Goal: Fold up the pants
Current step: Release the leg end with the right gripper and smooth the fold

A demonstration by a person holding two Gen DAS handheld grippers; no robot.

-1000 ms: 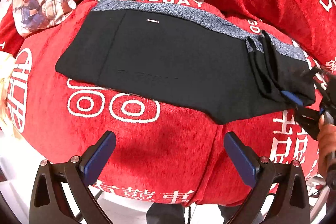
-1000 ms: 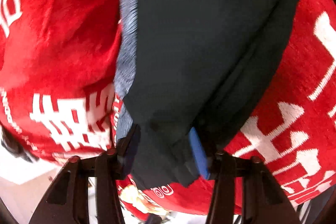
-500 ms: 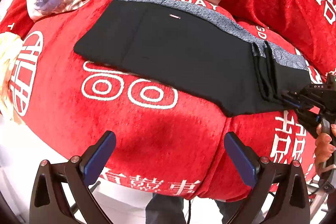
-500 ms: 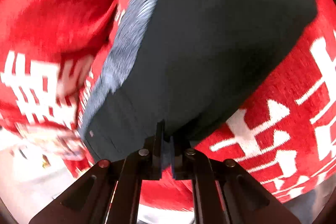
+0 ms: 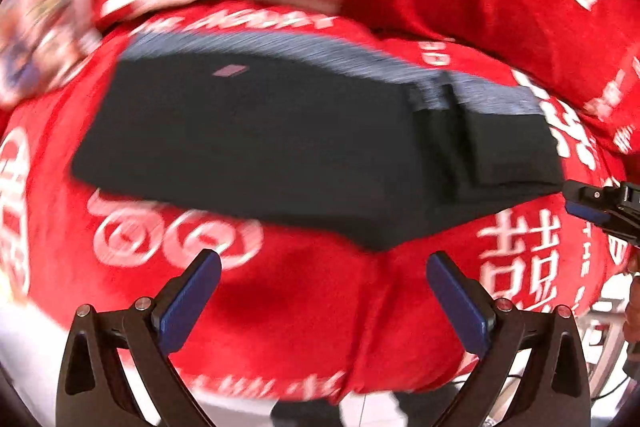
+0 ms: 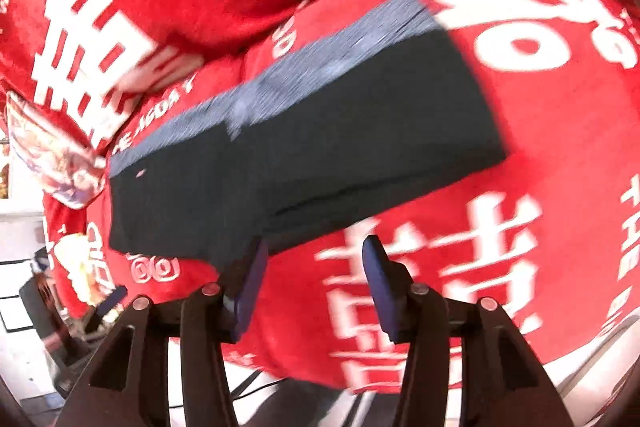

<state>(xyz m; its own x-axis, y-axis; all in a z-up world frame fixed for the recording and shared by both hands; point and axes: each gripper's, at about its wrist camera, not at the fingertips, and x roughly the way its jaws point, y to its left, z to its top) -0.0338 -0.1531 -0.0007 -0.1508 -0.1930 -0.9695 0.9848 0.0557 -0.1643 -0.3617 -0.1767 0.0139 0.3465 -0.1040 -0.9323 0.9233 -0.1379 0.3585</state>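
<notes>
Left tongs [image 5: 323, 301] gape wide at bottom centre of the left wrist view, blue pads apart, nothing between them, hovering over the red blanket [image 5: 280, 307]. Right tongs [image 6: 314, 285] at bottom centre of the right wrist view are also parted w/ nothing gripped; left pad sits just in front of the near edge of the pants, contact can't be told through the blur.

Black pants [image 5: 280, 147] lie folded flat across the middle of the left view, grey waistband strip [image 5: 320, 55] along the upper edge, small pale label near upper left of the fabric. An extra folded layer stacks at the right end.

Left view only: the right tongs seen from outside at the far right edge, tips just beside the pants' right corner. Right view only: a patterned pillow [image 6: 52, 155] at mid left, white floor and dark clutter at lower left.

Both views are motion-blurred. Blanket carries white characters and ring motifs [image 5: 176, 235] below the pants. In the right view pants [image 6: 304, 147] run diagonally, lower left to upper right.
</notes>
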